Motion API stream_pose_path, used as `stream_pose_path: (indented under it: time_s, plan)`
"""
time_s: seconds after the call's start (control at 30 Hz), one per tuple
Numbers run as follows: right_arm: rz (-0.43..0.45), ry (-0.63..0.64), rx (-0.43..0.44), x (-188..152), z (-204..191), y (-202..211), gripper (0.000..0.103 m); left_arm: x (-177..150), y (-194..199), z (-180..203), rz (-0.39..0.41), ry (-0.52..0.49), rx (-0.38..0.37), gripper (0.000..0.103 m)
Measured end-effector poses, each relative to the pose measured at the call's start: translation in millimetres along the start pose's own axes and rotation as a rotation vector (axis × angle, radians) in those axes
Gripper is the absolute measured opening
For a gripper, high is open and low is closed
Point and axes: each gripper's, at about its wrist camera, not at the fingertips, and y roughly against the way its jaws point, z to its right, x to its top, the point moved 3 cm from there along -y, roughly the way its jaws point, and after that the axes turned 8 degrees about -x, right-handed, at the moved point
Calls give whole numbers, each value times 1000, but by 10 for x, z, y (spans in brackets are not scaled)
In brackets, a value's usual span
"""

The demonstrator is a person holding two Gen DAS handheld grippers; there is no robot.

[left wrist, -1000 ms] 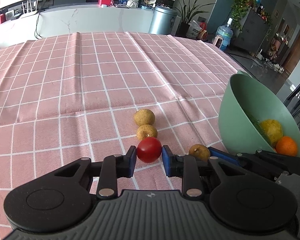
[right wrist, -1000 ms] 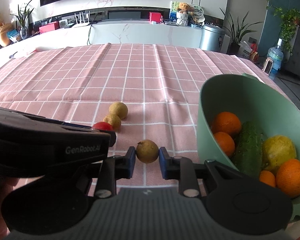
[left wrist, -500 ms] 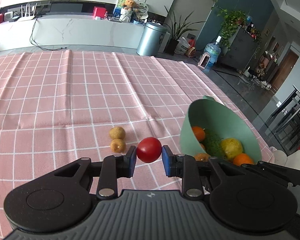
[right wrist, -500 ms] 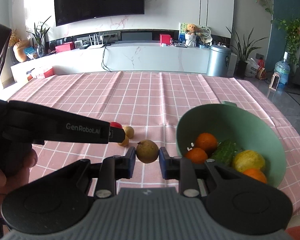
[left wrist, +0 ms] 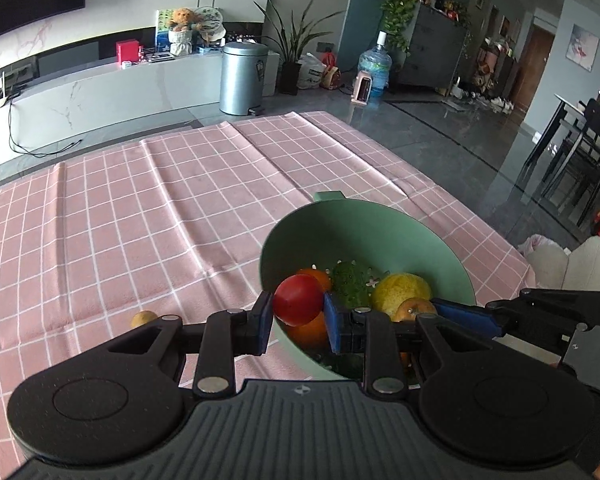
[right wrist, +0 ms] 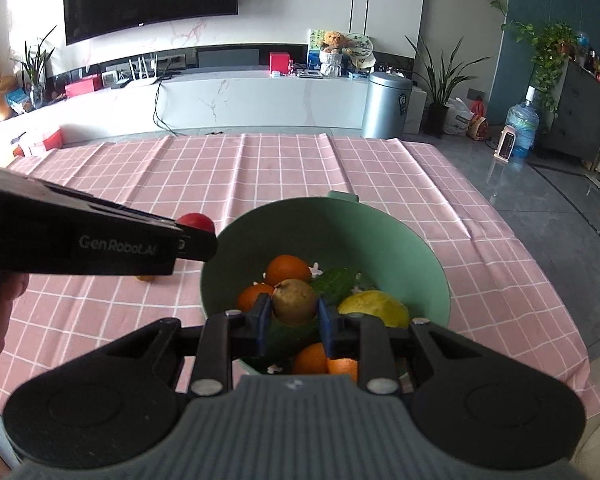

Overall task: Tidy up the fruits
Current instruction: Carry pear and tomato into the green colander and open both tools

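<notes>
Only readable text: "GenRobot.AI" in pale letters on the black side of the left gripper (right wrist: 204, 236), seen from the right wrist view, left of the right tool's fingers. A sticker on the grey bin (right wrist: 386, 104) far ahead is too small to read.

Pink checked tablecloth (left wrist: 148, 216), steel bin (right wrist: 386, 105)

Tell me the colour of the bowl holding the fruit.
The bowl is pale green, clearest in the right wrist view.
</notes>
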Motion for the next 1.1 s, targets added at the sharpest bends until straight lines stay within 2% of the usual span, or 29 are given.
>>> stream_pose_path:
  time_s: [0.17, 0.47, 0.6, 1.03, 1.1]
  plan:
    - [-40, 31, -26, 37, 129, -153, 21, 36, -243, 119, -61, -51, 14, 30]
    - [-123, 5, 30, -2, 237, -419, 21, 27, -546, 158, -171, -133, 28, 30]
    - [-123, 0, 39, -5, 248, -460, 21, -11, -620, 150, -202, -144, 32, 30]
    - [-121, -16, 62, 2, 253, -480, 23, -31, -700, 117, -224, -132, 39, 31]
    - [-119, -16, 64, 3, 258, -466, 23, -31, -694, 118, -222, -133, 42, 36]
